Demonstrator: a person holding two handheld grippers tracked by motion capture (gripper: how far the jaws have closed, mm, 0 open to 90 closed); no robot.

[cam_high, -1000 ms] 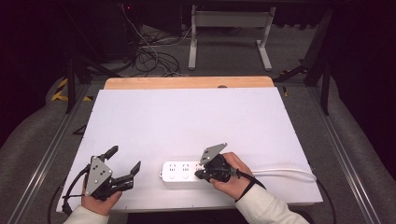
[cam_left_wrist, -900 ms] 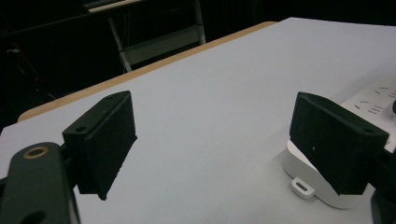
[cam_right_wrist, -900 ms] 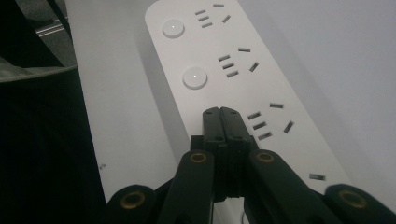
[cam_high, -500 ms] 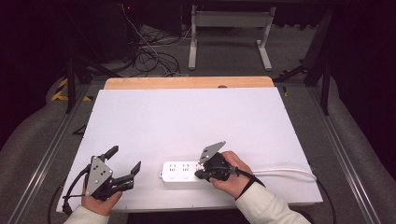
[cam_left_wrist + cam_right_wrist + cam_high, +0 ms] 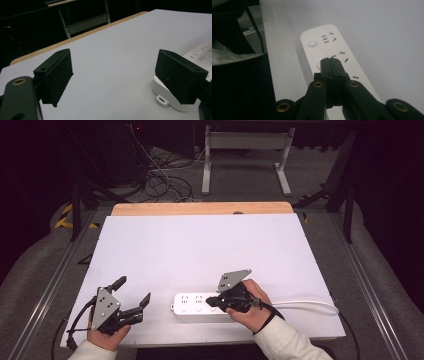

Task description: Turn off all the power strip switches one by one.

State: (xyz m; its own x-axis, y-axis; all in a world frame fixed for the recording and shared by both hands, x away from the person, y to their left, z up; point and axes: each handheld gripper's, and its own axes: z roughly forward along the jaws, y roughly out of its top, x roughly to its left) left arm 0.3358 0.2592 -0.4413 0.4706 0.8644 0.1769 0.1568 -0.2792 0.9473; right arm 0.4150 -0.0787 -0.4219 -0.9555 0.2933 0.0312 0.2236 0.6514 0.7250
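Right gripper (image 5: 333, 61): jaws clenched together, nothing between them, tips pressing a round switch button on the white power strip (image 5: 200, 306). Strip lies near the table's (image 5: 200, 245) front edge. No change from a second ago in the high view; press apparently ongoing. Left gripper (image 5: 131, 296), left of the strip: released, empty. Button under the tips mostly hidden; switch state unreadable.
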